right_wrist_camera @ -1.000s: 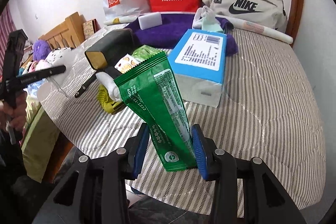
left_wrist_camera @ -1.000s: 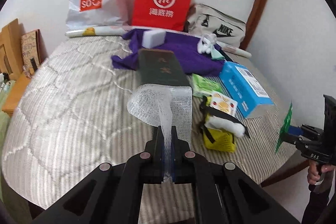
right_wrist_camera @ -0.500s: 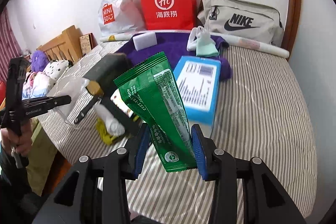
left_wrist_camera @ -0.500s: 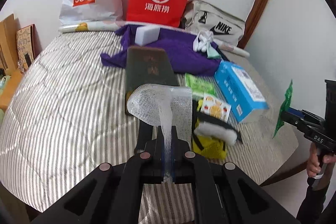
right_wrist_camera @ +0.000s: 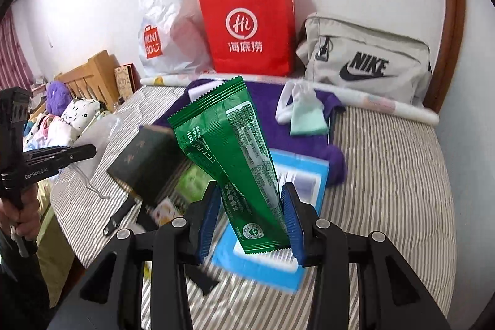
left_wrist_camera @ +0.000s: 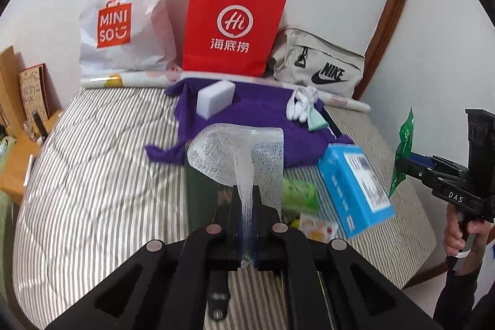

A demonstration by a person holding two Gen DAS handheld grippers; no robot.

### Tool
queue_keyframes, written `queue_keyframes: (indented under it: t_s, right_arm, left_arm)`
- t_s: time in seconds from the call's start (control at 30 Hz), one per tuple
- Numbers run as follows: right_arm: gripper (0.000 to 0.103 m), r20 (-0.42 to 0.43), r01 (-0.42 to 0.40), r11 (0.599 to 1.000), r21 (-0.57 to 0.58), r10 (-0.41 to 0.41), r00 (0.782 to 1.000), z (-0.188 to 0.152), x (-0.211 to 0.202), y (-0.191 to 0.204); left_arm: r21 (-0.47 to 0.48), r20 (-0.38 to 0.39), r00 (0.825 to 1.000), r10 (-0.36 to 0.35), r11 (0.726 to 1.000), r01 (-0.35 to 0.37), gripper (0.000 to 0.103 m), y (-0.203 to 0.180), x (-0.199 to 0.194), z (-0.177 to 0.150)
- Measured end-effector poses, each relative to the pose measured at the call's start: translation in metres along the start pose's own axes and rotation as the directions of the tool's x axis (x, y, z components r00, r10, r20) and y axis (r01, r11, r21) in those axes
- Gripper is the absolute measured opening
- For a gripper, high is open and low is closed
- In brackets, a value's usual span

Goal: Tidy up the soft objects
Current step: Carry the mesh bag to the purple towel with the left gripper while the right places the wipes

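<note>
My left gripper (left_wrist_camera: 246, 200) is shut on a white mesh net sleeve (left_wrist_camera: 238, 153), held up over the striped bed. Between the blue pads of my right gripper (right_wrist_camera: 252, 206) stands a green foil packet (right_wrist_camera: 229, 150), gripped and raised above the blue box (right_wrist_camera: 278, 237). The right gripper (left_wrist_camera: 408, 163) with the packet (left_wrist_camera: 403, 150) also shows at the right edge of the left wrist view. Farther back, a purple cloth (left_wrist_camera: 253, 119) carries a white sponge block (left_wrist_camera: 216, 96) and a white and mint pouch (left_wrist_camera: 304, 109).
Against the wall stand a white Miniso bag (left_wrist_camera: 123, 23), a red paper bag (left_wrist_camera: 232, 27) and a grey Nike bag (left_wrist_camera: 318, 67). A dark green long box (right_wrist_camera: 142, 156), a light green pack (left_wrist_camera: 298, 194) and a small snack pack (left_wrist_camera: 318, 226) lie on the bed (left_wrist_camera: 92, 175).
Both grippers have risen and moved forward over the bed toward the bags, each keeping its hold. The yellow item with the white tube has dropped out of the left wrist view.
</note>
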State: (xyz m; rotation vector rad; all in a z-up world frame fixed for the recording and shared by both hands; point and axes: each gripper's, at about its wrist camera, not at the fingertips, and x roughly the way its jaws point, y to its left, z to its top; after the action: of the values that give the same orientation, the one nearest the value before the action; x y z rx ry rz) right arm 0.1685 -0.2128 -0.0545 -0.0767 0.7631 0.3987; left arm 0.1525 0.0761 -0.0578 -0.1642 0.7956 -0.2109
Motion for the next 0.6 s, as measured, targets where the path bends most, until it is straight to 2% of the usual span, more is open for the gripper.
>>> queue_keyframes:
  t_s: [0.23,0.6]
  right_arm:
    - [0.04,-0.001,0.001,1.0,-0.019,-0.001,1.0,0.038,0.024,-0.009]
    - [0.04,-0.053,0.023,1.0,-0.011,-0.024,0.998,0.079,0.074,-0.029]
  left_arm:
    - [-0.008,-0.002,1.0,-0.012,1.0,0.012,0.005,0.001,0.028,0.045]
    - [-0.041,-0.039,0.999,-0.019,0.999,0.017,0.005,0.011,0.081,0.088]
